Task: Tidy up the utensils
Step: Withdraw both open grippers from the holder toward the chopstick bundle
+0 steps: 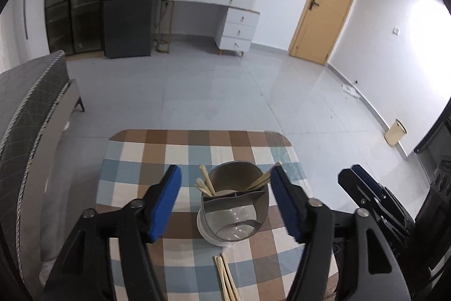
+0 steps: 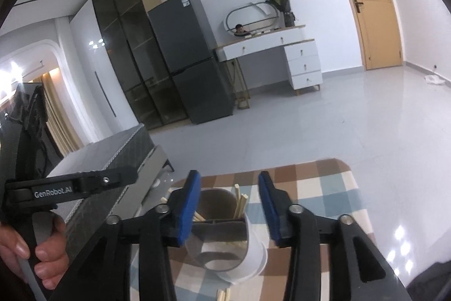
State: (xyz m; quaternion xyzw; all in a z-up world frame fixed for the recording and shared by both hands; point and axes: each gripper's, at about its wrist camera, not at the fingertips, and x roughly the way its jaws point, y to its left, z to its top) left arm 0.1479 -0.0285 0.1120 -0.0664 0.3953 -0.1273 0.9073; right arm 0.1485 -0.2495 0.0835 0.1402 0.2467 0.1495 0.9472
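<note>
Jaws of both our left gripper [image 1: 225,199] and right gripper [image 2: 229,205] stand apart, gripping nothing. Between them the utensil holder [image 1: 234,205] stands upright on the checkered desk [image 1: 141,160], chopsticks [image 1: 205,184] inside; more chopsticks [image 1: 225,281] lie just in front of it.

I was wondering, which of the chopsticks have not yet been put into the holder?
The chopsticks lying flat on the checked tablecloth, at the table's near edge in front of the utensil holder. The others stand tilted inside the holder, leaning on its rim.
</note>
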